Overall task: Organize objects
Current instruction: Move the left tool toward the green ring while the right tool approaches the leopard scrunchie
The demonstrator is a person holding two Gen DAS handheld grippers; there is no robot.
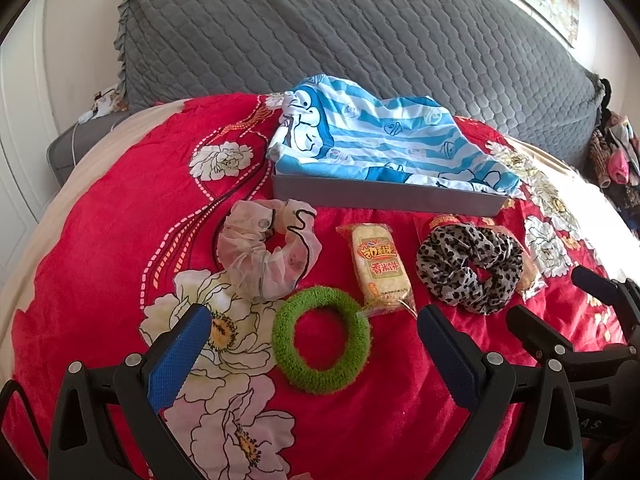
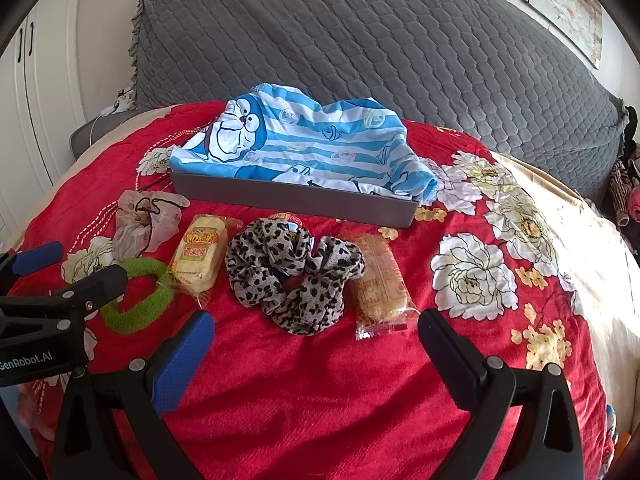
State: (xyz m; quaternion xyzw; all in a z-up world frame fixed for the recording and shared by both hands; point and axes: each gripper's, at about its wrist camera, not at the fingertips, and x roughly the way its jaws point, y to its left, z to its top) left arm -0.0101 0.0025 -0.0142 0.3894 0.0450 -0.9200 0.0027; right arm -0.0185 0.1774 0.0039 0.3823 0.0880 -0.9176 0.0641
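Note:
On the red floral blanket (image 1: 100,240) lie a green fuzzy hair ring (image 1: 321,340), a sheer pink scrunchie (image 1: 269,249), a yellow snack pack (image 1: 380,270) and a leopard-print scrunchie (image 1: 470,262). A second snack pack (image 2: 378,282) lies right of the leopard scrunchie (image 2: 296,272), and a small red packet (image 2: 286,218) peeks out behind it. A grey box (image 1: 384,194) holds blue striped cartoon cloth (image 1: 360,140). My left gripper (image 1: 314,336) hovers open over the green ring. My right gripper (image 2: 316,340) hangs open just in front of the leopard scrunchie, holding nothing.
A grey quilted headboard cover (image 1: 340,32) rises behind the box. White wardrobe doors (image 2: 36,80) stand at the left. A pile of clothes (image 1: 616,152) sits at the far right. Bare blanket spreads to the right of the items (image 2: 480,360).

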